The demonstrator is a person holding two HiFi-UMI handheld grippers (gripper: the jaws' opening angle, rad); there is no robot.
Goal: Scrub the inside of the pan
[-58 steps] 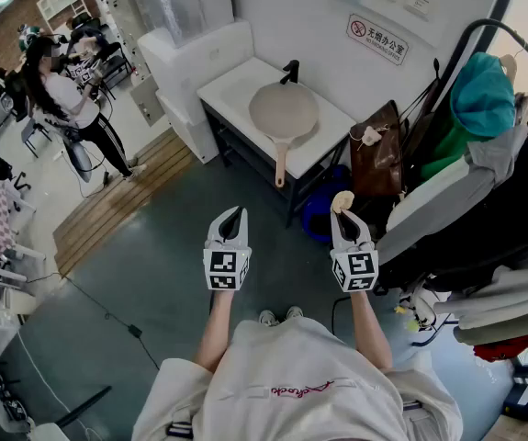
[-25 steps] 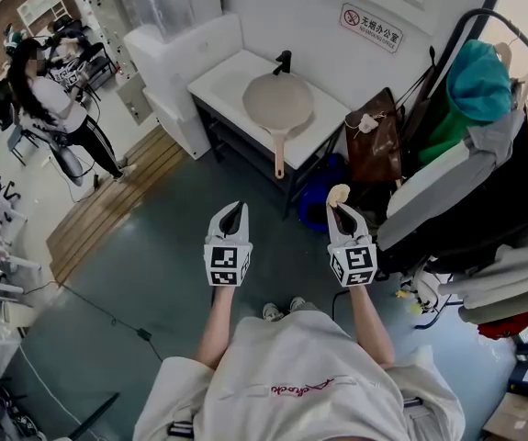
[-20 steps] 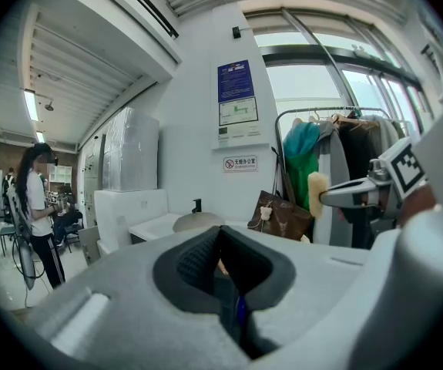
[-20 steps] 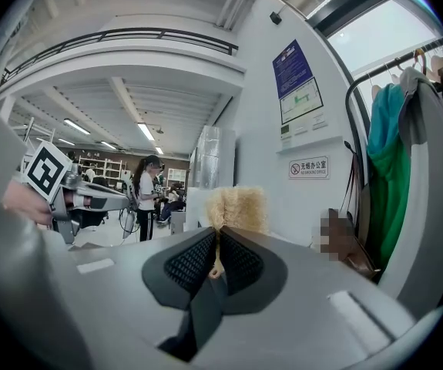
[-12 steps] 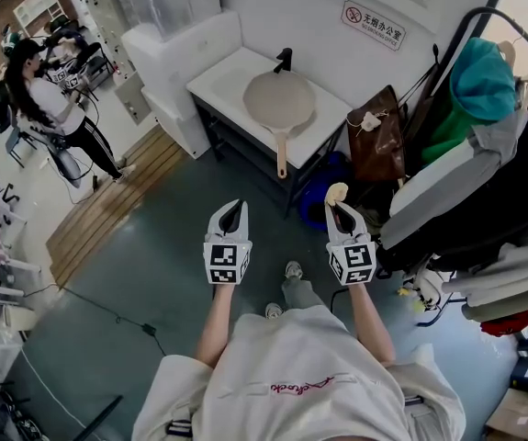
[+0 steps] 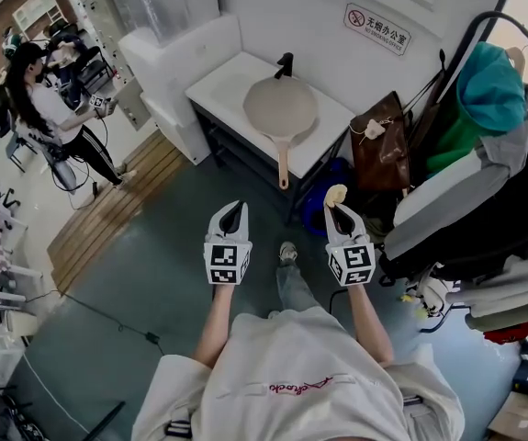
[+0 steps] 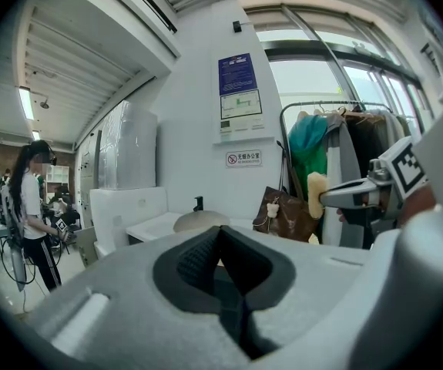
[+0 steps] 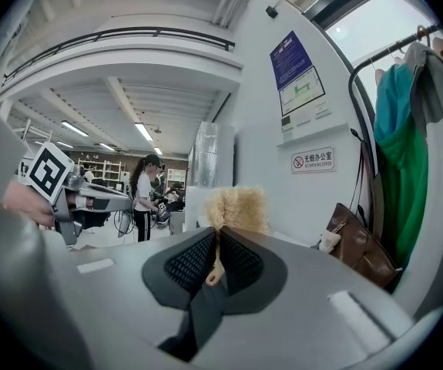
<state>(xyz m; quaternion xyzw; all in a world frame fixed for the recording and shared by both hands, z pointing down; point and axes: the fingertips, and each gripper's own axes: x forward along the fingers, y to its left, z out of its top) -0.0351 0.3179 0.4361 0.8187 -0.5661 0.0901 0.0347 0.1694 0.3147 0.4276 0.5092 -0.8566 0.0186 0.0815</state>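
- Fingers (image 8: 186,267) of our right gripper (image 6: 339,211) are pressed together on the thin stem of a tan, fuzzy scrubber (image 8: 236,206). Its bristly head sticks out ahead of the tips, so it would meet the pan first.
- Our left gripper (image 6: 230,211) has its 2 fingers (image 7: 198,259) fully closed with nothing between them. We judge it is kept free to steady the pan.
- We hold both grippers roughly level and side by side in front of us, pointed toward the white surface (image 6: 222,85). We judge this is a carrying pose, since the work is not yet within reach.
- The pan (image 6: 280,107) sits on that surface, well apart from both grippers and just in front of a black faucet (image 6: 286,62).
- Its handle (image 6: 284,163) points toward us and overhangs the front edge of the surface, which makes it an easy place to grab.
- It looks round, shallow, matte and pale beige, with the handle in the same tone. From here we cannot tell whether the inside is dirty.
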